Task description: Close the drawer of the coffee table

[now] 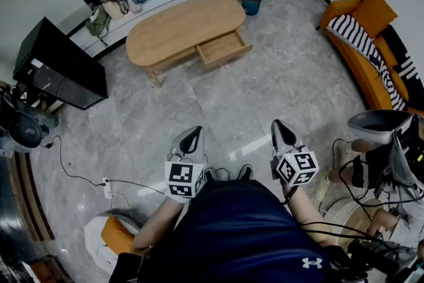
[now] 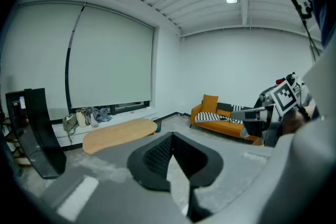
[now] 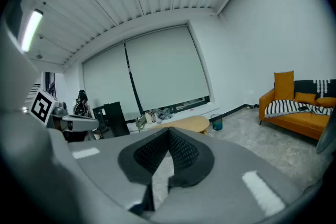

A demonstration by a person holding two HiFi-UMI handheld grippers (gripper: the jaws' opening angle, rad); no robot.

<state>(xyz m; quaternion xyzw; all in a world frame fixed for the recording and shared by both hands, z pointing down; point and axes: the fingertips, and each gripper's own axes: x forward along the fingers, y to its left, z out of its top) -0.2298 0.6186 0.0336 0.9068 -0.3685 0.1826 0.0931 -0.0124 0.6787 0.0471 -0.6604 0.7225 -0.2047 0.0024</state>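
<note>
An oval wooden coffee table (image 1: 182, 26) stands across the room in the head view, and its drawer (image 1: 224, 49) is pulled out toward me. The table (image 2: 118, 132) shows far off in the left gripper view, and small (image 3: 184, 124) in the right gripper view. My left gripper (image 1: 192, 137) and right gripper (image 1: 282, 130) hover side by side close to my body, well short of the table. Both are shut with nothing between the jaws. The left gripper (image 2: 170, 138) and right gripper (image 3: 169, 134) point toward the table.
A black cabinet (image 1: 61, 67) stands left of the table, with bags (image 1: 126, 0) along the wall ledge behind. A blue bin (image 1: 252, 2) sits at the table's right end. An orange sofa (image 1: 368, 59) lines the right side. Cables (image 1: 86, 177) lie on the grey tiled floor.
</note>
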